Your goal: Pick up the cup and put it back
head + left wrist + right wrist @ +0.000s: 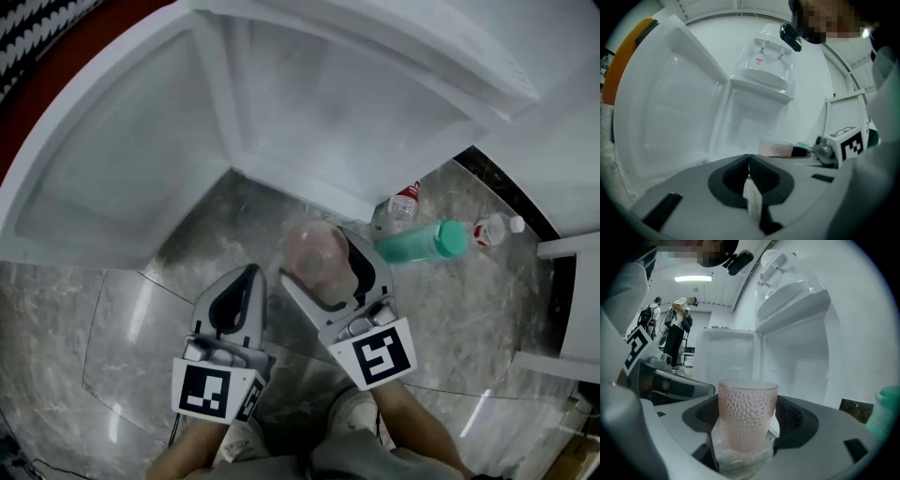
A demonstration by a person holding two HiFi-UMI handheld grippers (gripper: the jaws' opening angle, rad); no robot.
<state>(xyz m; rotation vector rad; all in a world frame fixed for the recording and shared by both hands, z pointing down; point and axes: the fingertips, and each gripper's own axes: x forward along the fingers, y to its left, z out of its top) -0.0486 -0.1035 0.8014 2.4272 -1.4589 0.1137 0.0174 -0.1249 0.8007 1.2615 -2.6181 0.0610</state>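
Note:
A pink dimpled glass cup (747, 413) stands upright between the jaws of my right gripper (747, 423), which is shut on its sides. In the head view the cup (315, 253) and the right gripper (323, 267) are held over the marble floor, just in front of the open white fridge (281, 103). My left gripper (249, 277) is beside it on the left, shut with nothing in it. In the left gripper view its pads meet at the tip (748, 164), and the cup (775, 148) shows to the right.
A green bottle (422, 242) lies on the floor right of the cup, with two small red-labelled bottles (405, 202) (492, 230) near it. A white frame (572, 248) stands at the right edge. People (677, 329) stand far behind.

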